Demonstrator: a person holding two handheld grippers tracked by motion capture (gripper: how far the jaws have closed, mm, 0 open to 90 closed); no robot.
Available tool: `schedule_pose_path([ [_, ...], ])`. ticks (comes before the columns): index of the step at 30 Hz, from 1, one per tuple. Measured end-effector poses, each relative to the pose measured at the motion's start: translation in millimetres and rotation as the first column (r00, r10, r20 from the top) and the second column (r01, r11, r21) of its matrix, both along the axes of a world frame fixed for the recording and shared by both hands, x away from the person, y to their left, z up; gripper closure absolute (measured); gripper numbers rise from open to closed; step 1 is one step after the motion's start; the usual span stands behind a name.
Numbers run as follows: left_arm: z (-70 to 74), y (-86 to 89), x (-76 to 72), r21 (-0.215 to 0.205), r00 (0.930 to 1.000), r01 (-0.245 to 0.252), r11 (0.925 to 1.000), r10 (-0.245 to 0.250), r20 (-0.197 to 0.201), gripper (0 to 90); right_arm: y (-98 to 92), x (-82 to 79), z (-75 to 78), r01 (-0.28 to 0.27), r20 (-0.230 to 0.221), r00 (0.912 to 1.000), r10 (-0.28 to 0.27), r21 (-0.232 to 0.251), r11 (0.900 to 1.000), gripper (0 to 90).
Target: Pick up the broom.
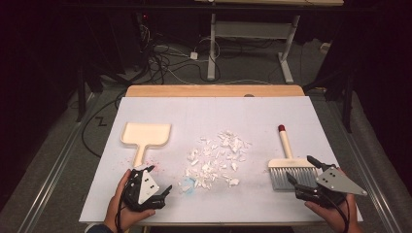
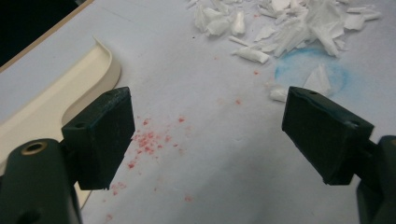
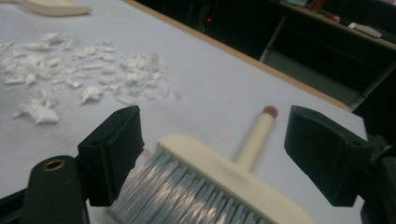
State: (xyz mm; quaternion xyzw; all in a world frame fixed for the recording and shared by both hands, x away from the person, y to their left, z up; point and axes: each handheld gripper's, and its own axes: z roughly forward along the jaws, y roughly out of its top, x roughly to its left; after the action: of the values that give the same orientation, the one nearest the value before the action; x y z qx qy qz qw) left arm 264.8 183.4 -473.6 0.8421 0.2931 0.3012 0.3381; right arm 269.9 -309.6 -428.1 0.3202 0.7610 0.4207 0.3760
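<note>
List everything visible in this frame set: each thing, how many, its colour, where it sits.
dustpan: one, cream, table left, handle toward the person
paper scraps: many, white, heaped at table centre
brush: one, cream with grey bristles and red tip, table right
table cover: one, white, with red specks and a blue stain near the front
left gripper: one, black, jaws open, front left by the dustpan handle
right gripper: one, black, jaws open, at the brush bristles

Dustpan [image 1: 145, 134]: smooth cream plastic with a slight sheen; brush [image 1: 286, 167]: matching cream plastic body, red-capped handle, fine grey bristles. Scraps [image 1: 216, 158]: torn white paper, crumpled and matt. Counter [image 1: 272, 116]: matt white sheet over a wooden edge; jaws matt black plastic.
</note>
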Motion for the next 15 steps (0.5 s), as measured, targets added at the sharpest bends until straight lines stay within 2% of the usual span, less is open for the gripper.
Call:
schedule_pose_path([
  [6,0.6,-3.2,1.4,0.003,0.9998,0.015,0.9999,-0.015,0.009,16.2,1.4,-0.2,-5.1,0.007,-0.010,0.9999,-0.008,-0.015,1.000,19.4],
  [12,-0.4,-1.5,0.9,0.010,0.9995,0.027,0.9996,-0.027,0.014,16.2,0.8,2.1,-2.0,0.027,0.003,0.9996,-0.027,-0.016,0.999,19.9],
  [15,0.8,-0.2,-2.4,0.003,0.9995,0.024,0.9997,-0.025,0.022,16.2,1.2,4.6,-2.0,0.034,-0.011,0.9994,-0.034,-0.020,0.999,19.8],
])
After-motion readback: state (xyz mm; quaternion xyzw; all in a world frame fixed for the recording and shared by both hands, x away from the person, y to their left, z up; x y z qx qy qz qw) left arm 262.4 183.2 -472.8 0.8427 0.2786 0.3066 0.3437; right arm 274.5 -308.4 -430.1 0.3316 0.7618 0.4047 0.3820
